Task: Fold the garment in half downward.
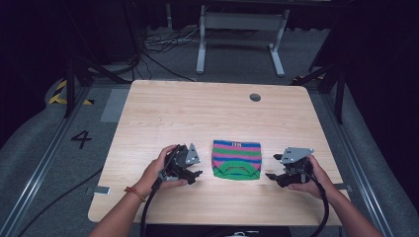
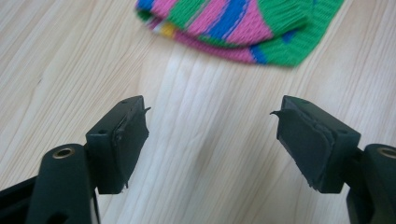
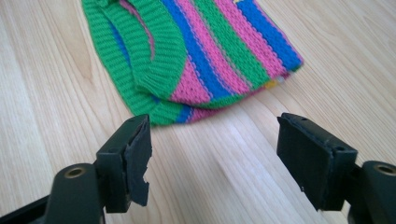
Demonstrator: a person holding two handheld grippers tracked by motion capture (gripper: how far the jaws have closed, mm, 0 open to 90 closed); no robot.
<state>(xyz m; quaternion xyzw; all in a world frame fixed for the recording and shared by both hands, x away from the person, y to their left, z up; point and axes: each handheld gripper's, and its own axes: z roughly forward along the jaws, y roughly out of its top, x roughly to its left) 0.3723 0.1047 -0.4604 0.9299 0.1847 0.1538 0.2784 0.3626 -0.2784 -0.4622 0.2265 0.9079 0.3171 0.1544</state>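
Note:
A small knitted garment [image 1: 236, 159] with green, pink and blue stripes lies folded flat near the middle of the wooden table [image 1: 197, 113], green neckline toward the person. My left gripper [image 1: 196, 174] rests just left of it, open, nothing between its jaws; the knit's edge [image 2: 243, 23] lies a short way ahead. My right gripper [image 1: 270, 176] sits just right of the garment, also open and empty. In the right gripper view the green collar and striped corner [image 3: 196, 60] lie close beyond the jaws, apart from them.
A round grey grommet [image 1: 255, 97] is set in the table's far right part. Beyond the table stand a white frame's legs [image 1: 237, 44] and cables on the floor. A floor mark "4" [image 1: 81, 138] lies to the left.

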